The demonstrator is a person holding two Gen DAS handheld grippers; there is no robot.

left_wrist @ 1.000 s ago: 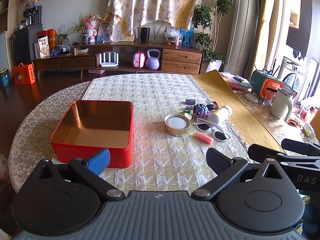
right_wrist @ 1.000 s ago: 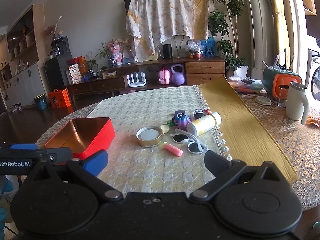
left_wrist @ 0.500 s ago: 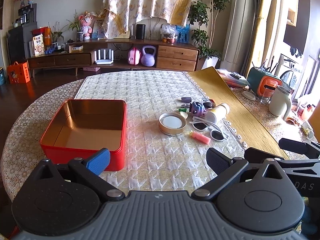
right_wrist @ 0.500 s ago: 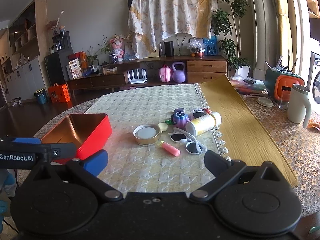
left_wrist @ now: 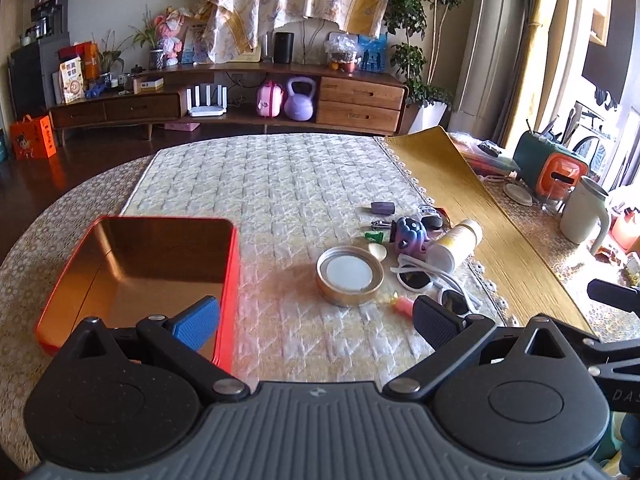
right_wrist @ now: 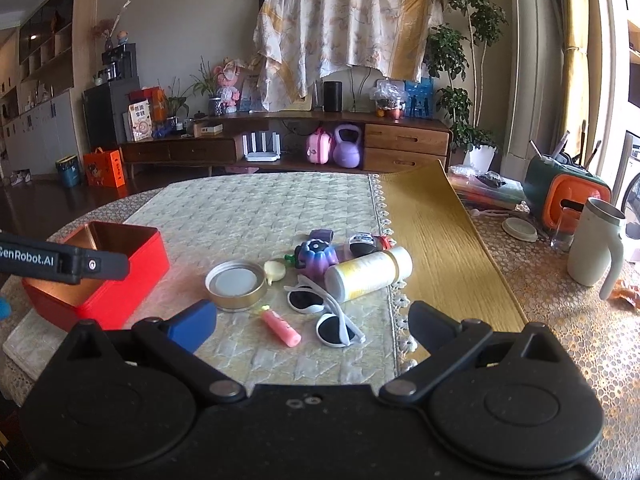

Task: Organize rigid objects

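Quilted table runner (right_wrist: 256, 208) holds the clutter mid-frame — sunglasses (right_wrist: 326, 314) included — beside the empty red tin (left_wrist: 140, 272) at left, so both grippers (left_wrist: 316, 318) (right_wrist: 312, 320) hover spread wide, empty.

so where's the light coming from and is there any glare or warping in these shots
Left wrist view: daylight enters from the windows at right, blowing out that edge; the red tin has a shiny inside that reflects warm glare, and a reddish cast spills onto the cloth beside it. Right wrist view: same right-side brightness, the white mug lit. Both views: fisheye bends the table edge and walls; left gripper and right gripper open.
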